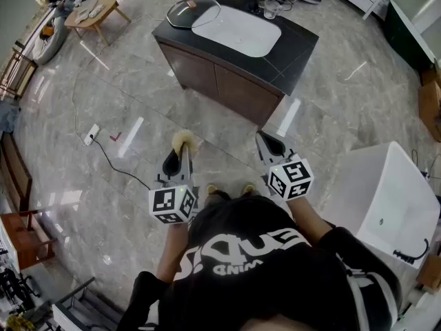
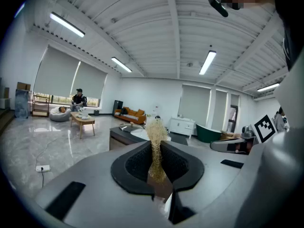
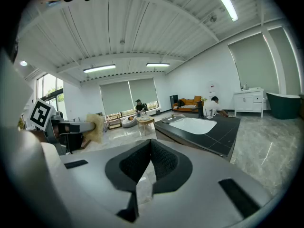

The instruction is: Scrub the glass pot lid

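The glass pot lid [image 1: 193,12] lies on the dark counter [image 1: 296,47], left of the white sink [image 1: 237,30], far ahead of me. My left gripper [image 1: 180,149] is shut on a tan fibrous scrubber [image 1: 184,141], which sticks up between the pads [image 2: 155,148] in the left gripper view. My right gripper [image 1: 269,143] is shut with nothing in it; its jaws meet in the right gripper view [image 3: 151,148]. Both grippers are held close in front of my body, well short of the counter. From the right gripper view the lid [image 3: 167,119] appears small on the counter.
A white bathtub [image 1: 386,198] stands at my right. A power strip [image 1: 91,135] and its cable lie on the marble floor at left. A wooden coffee table [image 1: 96,14] and a chair [image 1: 21,205] are along the left side. Cups [image 1: 272,7] sit at the counter's back.
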